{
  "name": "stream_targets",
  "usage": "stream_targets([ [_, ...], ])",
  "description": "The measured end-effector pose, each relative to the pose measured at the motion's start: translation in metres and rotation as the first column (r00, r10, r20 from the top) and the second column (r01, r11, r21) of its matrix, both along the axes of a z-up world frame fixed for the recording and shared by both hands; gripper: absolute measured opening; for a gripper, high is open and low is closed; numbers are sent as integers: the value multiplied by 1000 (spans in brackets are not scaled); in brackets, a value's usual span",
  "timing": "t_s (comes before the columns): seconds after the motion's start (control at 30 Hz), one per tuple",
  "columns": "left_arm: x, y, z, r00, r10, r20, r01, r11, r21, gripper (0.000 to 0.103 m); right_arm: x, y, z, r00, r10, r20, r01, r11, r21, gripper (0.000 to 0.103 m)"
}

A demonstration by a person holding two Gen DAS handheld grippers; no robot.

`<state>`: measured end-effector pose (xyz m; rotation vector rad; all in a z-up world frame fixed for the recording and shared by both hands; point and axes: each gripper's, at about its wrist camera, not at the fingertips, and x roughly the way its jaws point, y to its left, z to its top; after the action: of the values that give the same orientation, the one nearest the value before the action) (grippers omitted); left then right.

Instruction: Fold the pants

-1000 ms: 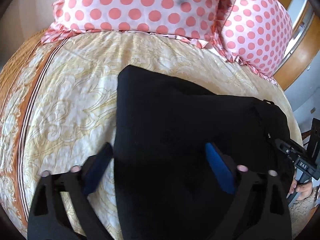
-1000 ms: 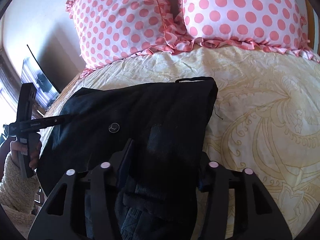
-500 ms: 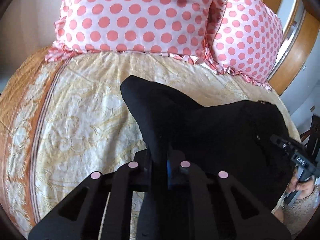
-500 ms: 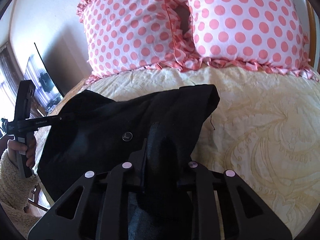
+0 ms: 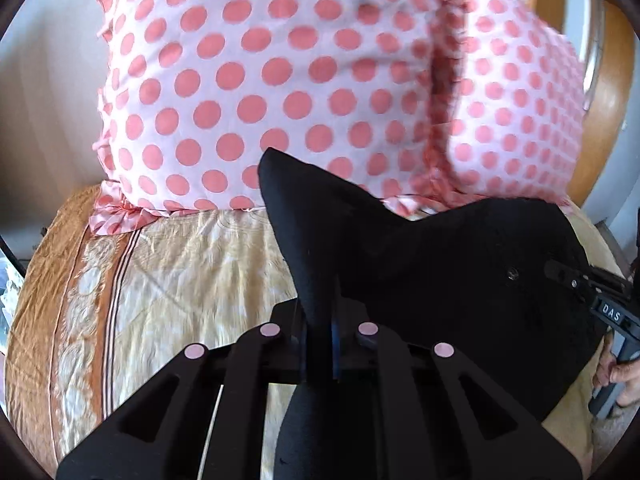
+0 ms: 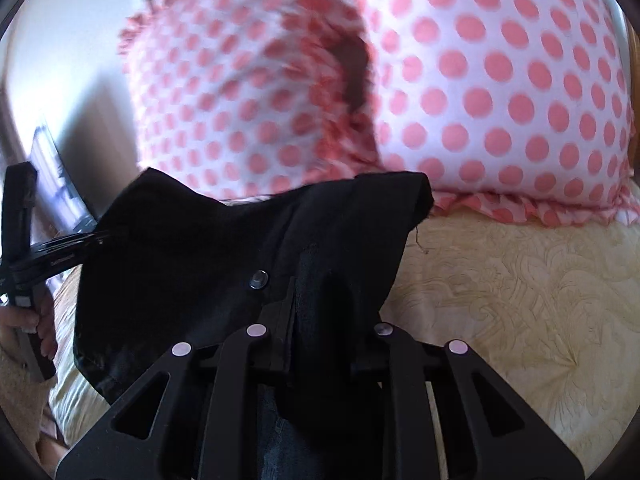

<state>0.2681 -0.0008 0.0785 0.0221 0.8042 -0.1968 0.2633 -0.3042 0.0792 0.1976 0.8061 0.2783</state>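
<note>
Black fabric pants [image 5: 460, 280] hang lifted above the cream patterned bedspread [image 5: 200, 272], near the pink polka-dot pillows [image 5: 260, 80]. Left claw [image 5: 320, 332] and right claw [image 6: 316, 320] each pinch an edge, probably to carry that side over for a fold.

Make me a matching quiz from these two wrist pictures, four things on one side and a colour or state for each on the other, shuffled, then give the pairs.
Things:
1. pants
2. pillows
3. bedspread
4. left gripper

Descriptions:
A. cream with a swirling pattern
B. shut on a pinch of black cloth
C. black, lifted off the bed at two points
D. pink with darker pink dots and frilled edges

Pairs: 1-C, 2-D, 3-A, 4-B

The right gripper is likewise shut on the pants.
</note>
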Motion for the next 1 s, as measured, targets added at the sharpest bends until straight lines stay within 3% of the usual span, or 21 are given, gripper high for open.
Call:
stream_targets([
  [0.1, 28, 8, -31, 994, 34, -105, -35, 999, -11, 10, 16, -6, -32, 990, -52, -131, 49, 999, -23, 21],
  [0.17, 32, 11, -49, 989, 62, -135, -63, 998, -4, 17, 14, -2, -34, 991, -66, -115, 59, 997, -58, 26],
  [0.3, 26, -1, -52, 993, 85, -77, -77, 992, 98, 33, 10, 13, -29, 992, -104, -76, 86, 975, -205, 46],
  [0.33, 21, -4, -48, 994, 89, -55, -81, 988, 134, 42, 7, 13, -27, 991, -119, -69, 101, 969, -226, 54],
  [0.37, 15, -6, -43, 994, 102, -31, -96, 981, 171, 49, 2, 9, -24, 988, -145, -57, 127, 962, -243, 56],
  [0.43, -6, -8, -29, 987, 142, 80, -159, 948, 274, 77, -10, -2, -14, 981, -193, -25, 181, 950, -254, 62],
  [0.47, -17, -10, -23, 981, 146, 128, -179, 936, 302, 81, -17, -9, -9, 975, -220, -5, 212, 943, -255, 68],
  [0.53, -39, -13, -11, 977, 128, 171, -174, 940, 292, 93, -38, -14, 6, 963, -261, 60, 267, 925, -271, 68],
  [0.6, -63, -20, -6, 986, 88, 140, -116, 972, 206, 101, -54, -5, 16, 975, -205, 92, 222, 940, -258, 68],
  [0.67, -81, -33, -11, 996, 37, 86, -49, 989, 141, 101, -69, 12, 20, 988, -123, 96, 143, 958, -247, 68],
  [0.77, -95, -54, -29, 1000, -6, 18, 4, 991, 130, 101, -83, 43, 12, 998, -4, 60, 22, 957, -288, 68],
  [0.9, -95, -66, -61, 996, -15, -90, 28, 990, 136, 101, -78, 57, -17, 998, 22, -60, -41, 938, -343, 69],
  [1.0, -94, -62, -69, 993, -1, -116, 11, 996, 90, 101, -81, 65, -25, 998, 25, -63, -47, 920, -388, 69],
])
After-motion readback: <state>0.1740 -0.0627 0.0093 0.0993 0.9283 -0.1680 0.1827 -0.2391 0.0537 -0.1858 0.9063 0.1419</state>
